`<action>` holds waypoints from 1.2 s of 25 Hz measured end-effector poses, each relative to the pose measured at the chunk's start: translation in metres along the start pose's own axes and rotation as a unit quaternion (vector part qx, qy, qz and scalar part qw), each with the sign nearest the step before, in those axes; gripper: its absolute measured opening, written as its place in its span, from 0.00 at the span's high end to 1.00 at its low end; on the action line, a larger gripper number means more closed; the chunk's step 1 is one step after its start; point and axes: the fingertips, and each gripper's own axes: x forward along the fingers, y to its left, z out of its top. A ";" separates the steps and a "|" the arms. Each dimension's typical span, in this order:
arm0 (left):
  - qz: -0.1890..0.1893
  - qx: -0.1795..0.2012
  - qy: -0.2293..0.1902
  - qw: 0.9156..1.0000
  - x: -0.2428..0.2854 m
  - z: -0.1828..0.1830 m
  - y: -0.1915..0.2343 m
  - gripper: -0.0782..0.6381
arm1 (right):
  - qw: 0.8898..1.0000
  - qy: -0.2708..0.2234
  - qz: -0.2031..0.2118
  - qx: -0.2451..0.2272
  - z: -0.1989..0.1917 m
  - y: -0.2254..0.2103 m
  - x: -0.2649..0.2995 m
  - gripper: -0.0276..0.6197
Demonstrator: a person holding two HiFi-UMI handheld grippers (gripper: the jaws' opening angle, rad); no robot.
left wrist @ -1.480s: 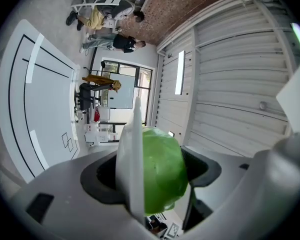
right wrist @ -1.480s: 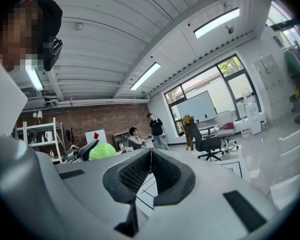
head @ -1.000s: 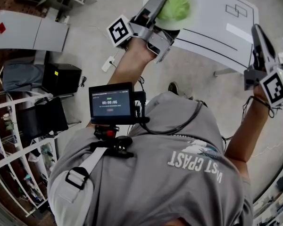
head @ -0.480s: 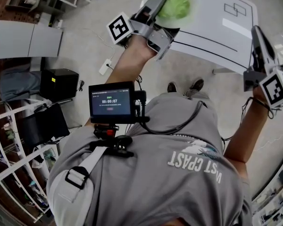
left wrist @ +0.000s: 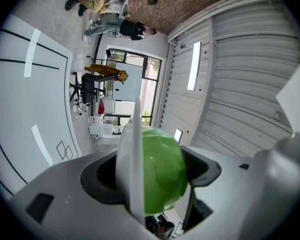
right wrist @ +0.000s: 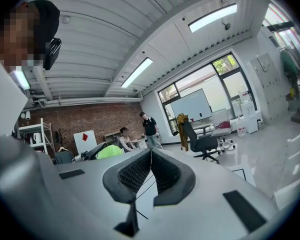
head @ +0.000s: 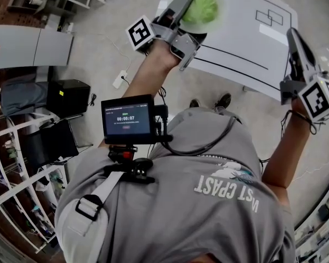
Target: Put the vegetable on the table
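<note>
Item: cabbage point(head: 203, 7), green, roundish, showing no marked long axis.
Location: hanging over the near left part of the white desk point(head: 247, 32); no view is showing whether it is touching the top, though it appears to be clear of it.
Left gripper point(head: 186, 4): pinching the cabbage, one jaw lying along each side and the head bulging out past the tips.
Right gripper point(head: 293, 37): jaws pressed together on nothing, hovering by the desk's right edge.
Nearer hand: the left, which is carrying the load; the right is staying well apart from the cabbage and taking no part.
Key relation: the desk is lying under the cabbage, with bare surface all round that spot, while the left gripper is reaching away from the person and across the desk's near edge.
Step in hand: judged to be the placing, with carrying about done.
Next move calls for: lowering until the cabbage is resting on the desk, then spreading the jaws.
Risk: being round, the cabbage may be rolling once freed.
</note>
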 end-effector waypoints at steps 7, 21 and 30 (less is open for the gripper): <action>0.011 -0.002 0.001 1.000 0.000 -0.001 0.014 0.41 | 1.000 0.004 0.007 -0.001 0.000 -0.003 0.002 0.95; 0.026 0.022 0.009 0.999 -0.005 0.008 0.022 0.41 | 1.000 0.018 0.007 0.007 -0.011 -0.001 0.019 0.95; 0.051 0.010 0.005 0.999 -0.020 0.014 0.060 0.41 | 0.998 0.063 0.004 -0.002 -0.030 0.002 0.031 0.95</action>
